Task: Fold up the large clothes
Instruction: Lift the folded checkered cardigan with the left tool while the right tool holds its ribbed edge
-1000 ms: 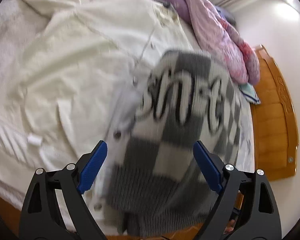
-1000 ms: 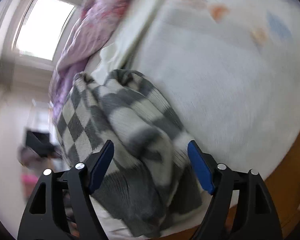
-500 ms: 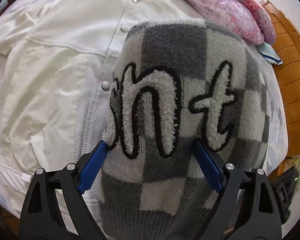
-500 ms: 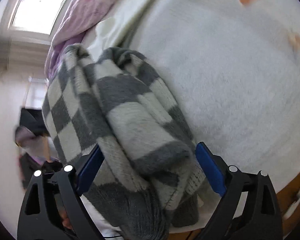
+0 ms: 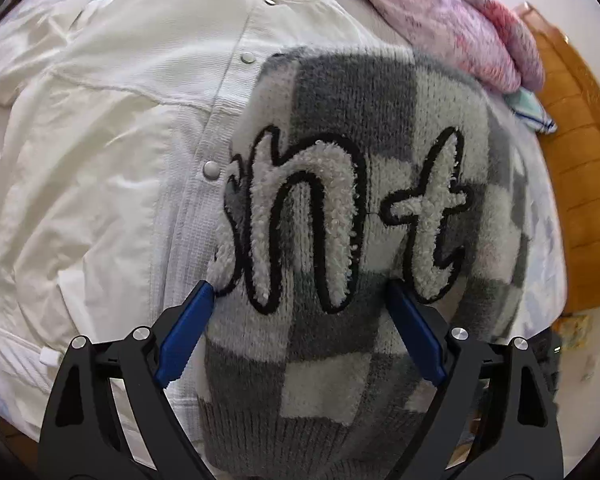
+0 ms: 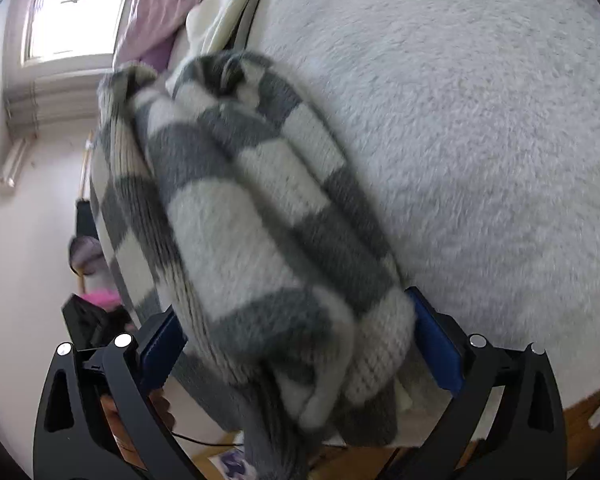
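Now, from the left wrist view, the left gripper has its blue fingers spread wide with the folded checkered sweater filling the gap between them; the pads seem to touch the knit at either side, but I cannot tell whether they pinch it or only bracket it. The sweater, grey and white squares with fluffy black-outlined lettering, lies partly on a white snap-button jacket spread over the bed, with a pink quilt beyond and the wooden bed frame to the right. A second ago the sweater was farther off and blurred; it now sits close and sharp, so the bundle has likely been brought in and set or steadied. In the right wrist view, the right gripper likewise stands wide, the sweater's thick folded edge bunched between its fingers, beside a fuzzy white blanket. Compared with a moment earlier the bundle looms larger and nearer. In my judgement the fold is nearly done, with placing and squaring the stack left.
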`<state>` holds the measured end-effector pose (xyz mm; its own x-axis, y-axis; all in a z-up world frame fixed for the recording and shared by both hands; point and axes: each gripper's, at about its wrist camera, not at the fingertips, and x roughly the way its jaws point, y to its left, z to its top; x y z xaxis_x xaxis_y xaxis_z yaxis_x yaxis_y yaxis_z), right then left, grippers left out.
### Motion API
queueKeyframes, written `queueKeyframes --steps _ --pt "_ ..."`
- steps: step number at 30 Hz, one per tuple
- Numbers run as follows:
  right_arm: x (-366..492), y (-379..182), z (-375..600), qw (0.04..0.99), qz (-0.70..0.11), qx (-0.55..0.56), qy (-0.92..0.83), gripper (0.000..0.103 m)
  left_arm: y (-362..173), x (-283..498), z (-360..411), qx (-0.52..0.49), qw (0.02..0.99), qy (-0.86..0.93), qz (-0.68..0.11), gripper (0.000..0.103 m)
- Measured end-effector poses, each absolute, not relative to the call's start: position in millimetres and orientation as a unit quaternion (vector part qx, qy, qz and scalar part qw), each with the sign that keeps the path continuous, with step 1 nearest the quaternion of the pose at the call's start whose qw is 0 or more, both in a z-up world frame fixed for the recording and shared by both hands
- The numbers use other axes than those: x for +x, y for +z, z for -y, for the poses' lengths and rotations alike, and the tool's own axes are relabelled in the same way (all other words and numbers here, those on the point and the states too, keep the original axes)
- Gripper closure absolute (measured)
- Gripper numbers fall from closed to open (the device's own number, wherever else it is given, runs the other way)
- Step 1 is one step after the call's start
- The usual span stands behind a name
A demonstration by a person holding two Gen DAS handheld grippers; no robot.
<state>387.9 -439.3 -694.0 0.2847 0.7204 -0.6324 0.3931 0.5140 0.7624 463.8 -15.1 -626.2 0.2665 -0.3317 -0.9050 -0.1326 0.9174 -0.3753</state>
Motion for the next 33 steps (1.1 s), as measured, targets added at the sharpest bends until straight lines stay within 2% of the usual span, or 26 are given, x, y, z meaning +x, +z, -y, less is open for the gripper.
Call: queueKeyframes --steps 5,9,12,14,16,18,19,20,22,23,27,33 --pt "390.2 -717.0 433.1 0.622 -0.566 0.520 0.150 0.006 -630.0 429.5 -21.1 -0.280 0.751 -0.070 -0.594 0.015" --pt "391.6 -717.4 431.2 0.629 -0.548 0.528 0.161 0.006 -652.9 410.0 -27.0 -0.328 0.716 -0.085 -0.610 0.015" --pt "392.8 -719.6 426.2 0.631 -0.543 0.531 0.159 0.006 -669.9 409.8 -20.4 -0.329 0.711 -0.081 -0.616 0.013" --pt "397.2 -720.6 419.4 0.639 -0.546 0.520 0.153 0.006 -678.1 413.5 -14.1 -0.327 0.713 -0.079 -0.616 0.007" --pt "402.5 -716.6 409.2 0.655 -0.554 0.496 0.138 0.006 -681.6 415.6 -9.4 -0.327 0.712 -0.076 -0.617 0.006" --pt "401.8 -706.4 408.4 0.675 -0.554 0.470 0.125 0.011 -678.3 415.0 -7.0 -0.325 0.717 -0.077 -0.612 0.012" --pt "401.8 -700.7 406.5 0.684 -0.555 0.458 0.121 0.020 -674.9 417.6 -2.5 -0.324 0.720 -0.083 -0.608 0.024" --pt "401.7 -691.3 404.9 0.695 -0.558 0.438 0.115 0.024 -667.8 416.6 2.9 -0.307 0.728 -0.081 -0.608 0.031" --pt "402.8 -674.5 398.8 0.709 -0.565 0.409 0.107 0.040 -657.1 411.8 8.7 -0.292 0.738 -0.076 -0.604 0.041" --pt "403.2 -667.6 397.1 0.714 -0.565 0.399 0.107 0.043 -652.5 409.1 9.4 -0.294 0.740 -0.075 -0.601 0.046" --pt "406.3 -632.0 401.3 0.738 -0.540 0.381 0.134 0.051 -632.3 399.8 23.1 -0.296 0.746 -0.095 -0.589 0.051" --pt "423.5 -574.7 427.4 0.794 -0.484 0.327 0.170 0.054 -594.0 397.8 84.2 -0.295 0.757 -0.141 -0.565 0.052"
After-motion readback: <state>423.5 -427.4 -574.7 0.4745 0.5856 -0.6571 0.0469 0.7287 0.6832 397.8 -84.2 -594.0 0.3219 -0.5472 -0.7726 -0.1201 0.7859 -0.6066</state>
